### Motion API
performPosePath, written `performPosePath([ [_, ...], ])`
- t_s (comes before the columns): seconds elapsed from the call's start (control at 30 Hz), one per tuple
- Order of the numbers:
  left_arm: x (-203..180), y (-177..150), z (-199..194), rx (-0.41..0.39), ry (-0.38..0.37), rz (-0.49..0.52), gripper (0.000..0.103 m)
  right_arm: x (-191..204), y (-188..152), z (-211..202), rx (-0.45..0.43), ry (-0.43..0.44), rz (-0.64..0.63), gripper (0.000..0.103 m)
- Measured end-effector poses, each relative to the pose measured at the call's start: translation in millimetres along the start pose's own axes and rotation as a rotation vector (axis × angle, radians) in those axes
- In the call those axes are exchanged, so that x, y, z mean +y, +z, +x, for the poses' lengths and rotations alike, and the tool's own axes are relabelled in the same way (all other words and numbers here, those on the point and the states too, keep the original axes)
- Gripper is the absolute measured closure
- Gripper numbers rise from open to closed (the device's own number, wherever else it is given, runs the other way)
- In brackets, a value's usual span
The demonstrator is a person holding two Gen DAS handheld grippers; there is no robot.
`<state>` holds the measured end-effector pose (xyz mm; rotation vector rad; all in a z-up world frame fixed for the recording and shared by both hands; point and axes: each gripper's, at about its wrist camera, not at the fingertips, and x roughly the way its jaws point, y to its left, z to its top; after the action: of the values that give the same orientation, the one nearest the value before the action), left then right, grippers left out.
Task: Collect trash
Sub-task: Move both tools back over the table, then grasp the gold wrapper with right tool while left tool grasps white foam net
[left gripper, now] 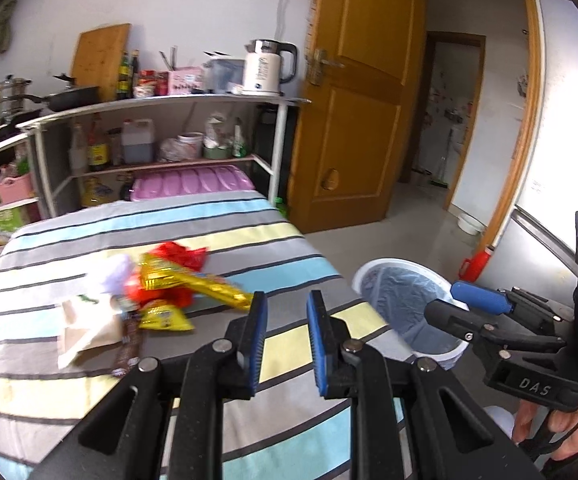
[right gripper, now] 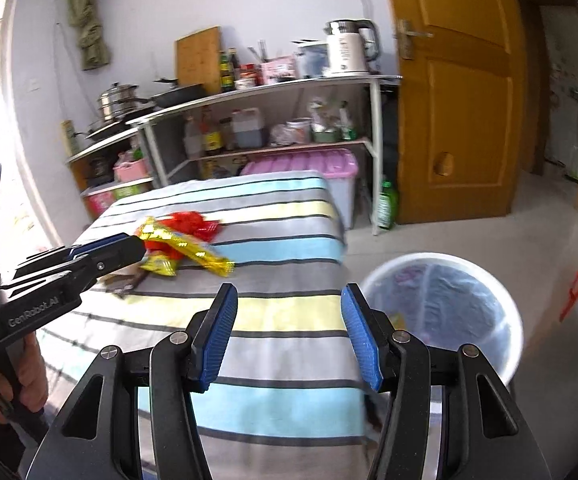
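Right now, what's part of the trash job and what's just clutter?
Job:
wrappers piled on the bed
bin beside it
left gripper, right gripper, both empty

Clutter:
kettle
cutting board
pink box
door

Ahead of the gripper stands a metal shelf rack (left gripper: 161,128) against a pale wall (left gripper: 193,4), with a white kettle (left gripper: 263,66) on top. To its right an orange-brown wooden door (left gripper: 353,100) stands open. The floor (left gripper: 413,216) is grey. Bright light comes from the far left.
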<state>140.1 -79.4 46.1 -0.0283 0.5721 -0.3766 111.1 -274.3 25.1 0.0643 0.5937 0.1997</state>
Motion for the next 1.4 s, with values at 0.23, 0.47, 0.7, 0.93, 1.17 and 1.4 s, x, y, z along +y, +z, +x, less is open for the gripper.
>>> performPosePath([
  [0.23, 28.6, -12.2, -30.0, -0.022, 0.072, -0.033, 0.078, 33.0, -1.3, -1.0, 0.008, 0.056, -0.042, 0.048],
  [0.47, 55.1, -28.3, -43.0, -0.019, 0.109, -0.065, 0.07, 57.2, -5.9, 10.6, 0.047, 0.11, -0.107, 0.048],
  [0.7, 80.9, -38.9, -37.6, 0.028, 0.136, -0.11, 0.063, 76.7, -4.4, 32.1, 0.083, 0.144, -0.167, 0.048],
  [0.93, 114.4, -44.5, -23.4, 0.066, 0.165, -0.162, 0.053, 89.6, 2.7, 60.6, 0.11, 0.155, -0.213, 0.048],
  [1.17, 142.4, -41.5, -4.3, 0.083, 0.206, -0.178, 0.047, 99.4, 10.5, 92.8, 0.139, 0.158, -0.246, 0.048],
  [1.4, 176.9, -27.5, 15.0, 0.101, 0.198, -0.218, 0.044, 102.7, 22.2, 126.4, 0.167, 0.15, -0.271, 0.048],
])
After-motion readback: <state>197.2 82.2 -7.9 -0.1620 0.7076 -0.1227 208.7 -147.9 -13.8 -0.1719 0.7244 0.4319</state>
